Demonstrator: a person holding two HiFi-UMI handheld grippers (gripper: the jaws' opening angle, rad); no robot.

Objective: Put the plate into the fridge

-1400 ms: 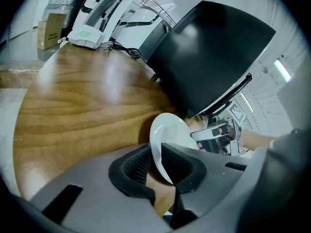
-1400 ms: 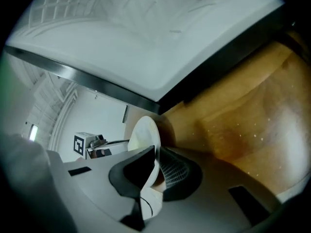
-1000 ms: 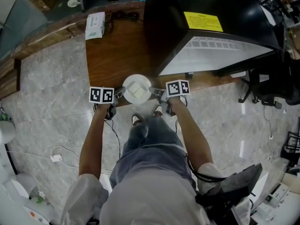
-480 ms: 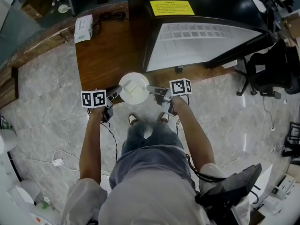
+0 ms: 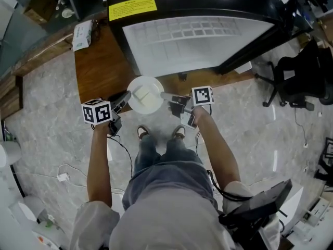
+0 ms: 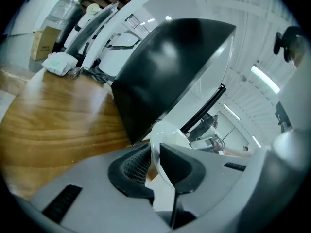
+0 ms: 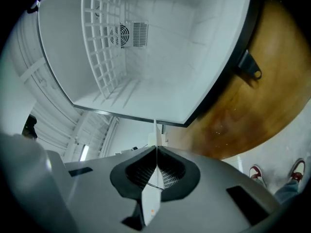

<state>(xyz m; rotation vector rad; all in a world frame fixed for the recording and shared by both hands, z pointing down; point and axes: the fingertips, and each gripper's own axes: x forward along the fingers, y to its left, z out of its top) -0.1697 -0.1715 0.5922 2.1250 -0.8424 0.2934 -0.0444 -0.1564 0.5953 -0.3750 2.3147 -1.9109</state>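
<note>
plate (image 5: pixel 145 94): clamped at its rim mid-frame by left gripper (image 5: pixel 125 97) and right gripper (image 5: pixel 167 96) | fridge (image 5: pixel 197 40): open, upper centre

White short-sleeved shirt (image 5: pixel 166 224), blue-grey jeans (image 5: pixel 167 170), red-lined white shoes (image 5: pixel 143 134), trailing black cable (image 5: pixel 126 152).

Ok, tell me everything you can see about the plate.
The plate is round, white and smooth, with a thin rim. A pale square block lies on it. It is held roughly level by opposite edges: the left tongs clamp its left rim, the right tongs its right. It sits over the front edge of the wooden table, before the open fridge. Whether it touches the table is unclear.
</note>
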